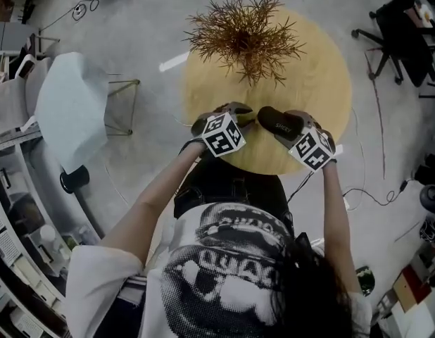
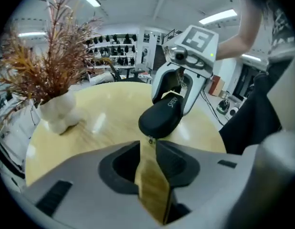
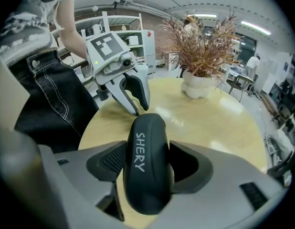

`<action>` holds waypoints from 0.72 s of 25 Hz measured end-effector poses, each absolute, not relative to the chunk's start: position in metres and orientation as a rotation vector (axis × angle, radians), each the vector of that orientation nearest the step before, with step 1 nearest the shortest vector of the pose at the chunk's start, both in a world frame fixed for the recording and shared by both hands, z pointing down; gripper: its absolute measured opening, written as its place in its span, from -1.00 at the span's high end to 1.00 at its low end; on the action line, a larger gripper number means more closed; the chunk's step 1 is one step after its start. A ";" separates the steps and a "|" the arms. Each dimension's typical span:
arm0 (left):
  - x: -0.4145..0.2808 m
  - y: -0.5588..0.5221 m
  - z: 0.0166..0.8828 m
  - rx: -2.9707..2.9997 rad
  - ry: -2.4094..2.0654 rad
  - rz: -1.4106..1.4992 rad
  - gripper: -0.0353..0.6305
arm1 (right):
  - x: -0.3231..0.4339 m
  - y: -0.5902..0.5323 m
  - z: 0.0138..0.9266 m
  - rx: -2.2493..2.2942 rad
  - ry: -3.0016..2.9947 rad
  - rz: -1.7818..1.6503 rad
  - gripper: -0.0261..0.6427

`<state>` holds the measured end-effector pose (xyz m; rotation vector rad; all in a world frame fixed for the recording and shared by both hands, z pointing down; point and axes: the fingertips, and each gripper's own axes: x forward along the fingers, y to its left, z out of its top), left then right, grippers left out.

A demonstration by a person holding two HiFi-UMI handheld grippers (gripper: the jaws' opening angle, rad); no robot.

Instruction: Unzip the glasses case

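Your right tool (image 3: 148, 150) clamps the case (image 2: 161, 118). Its zip end points at your left tool (image 2: 147, 149), whose jaws stand narrowly apart just beside it.

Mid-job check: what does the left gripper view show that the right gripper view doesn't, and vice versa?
Only the left gripper view shows the zip pull at the glasses case's near end, right at the tips of the left gripper's narrowly parted jaws. Only the right gripper view shows the right gripper's pads pressed on both flanks of the case. Both show the case, the round wooden table and the dried plant in its white vase.
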<state>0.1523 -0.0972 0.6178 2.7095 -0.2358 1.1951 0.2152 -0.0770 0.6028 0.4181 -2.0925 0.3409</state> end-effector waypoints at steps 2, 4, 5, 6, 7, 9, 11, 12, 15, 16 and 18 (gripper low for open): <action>0.158 -0.096 0.623 2.748 -0.172 1.217 0.59 | 0.215 -0.076 0.604 0.417 -2.077 0.340 0.07; 0.162 -0.095 0.626 2.785 -0.118 1.239 0.59 | 0.215 -0.076 0.605 0.421 -2.067 0.342 0.07; 0.163 -0.096 0.627 2.802 -0.093 1.253 0.59 | 0.214 -0.076 0.605 0.424 -2.062 0.343 0.07; 0.163 -0.096 0.629 2.818 -0.068 1.268 0.61 | 0.214 -0.077 0.606 0.428 -2.058 0.344 0.07; 0.163 -0.096 0.630 2.831 -0.046 1.282 0.68 | 0.213 -0.077 0.606 0.434 -2.055 0.350 0.07; 0.165 -0.093 0.633 2.840 -0.011 1.282 0.80 | 0.213 -0.076 0.606 0.458 -2.057 0.384 0.08; 0.167 -0.091 0.635 2.828 -0.012 1.238 0.82 | 0.213 -0.075 0.606 0.496 -2.072 0.431 0.08; 0.168 -0.092 0.635 2.819 -0.025 1.214 0.83 | 0.213 -0.075 0.606 0.519 -2.081 0.451 0.08; 0.167 -0.094 0.633 2.807 -0.031 1.191 0.85 | 0.213 -0.075 0.605 0.592 -2.084 0.508 0.08; 0.166 -0.093 0.632 2.804 -0.015 1.191 0.86 | 0.213 -0.075 0.606 0.615 -2.075 0.531 0.09; 0.164 -0.090 0.629 2.801 0.012 1.186 0.86 | 0.212 -0.075 0.607 0.675 -2.062 0.605 0.09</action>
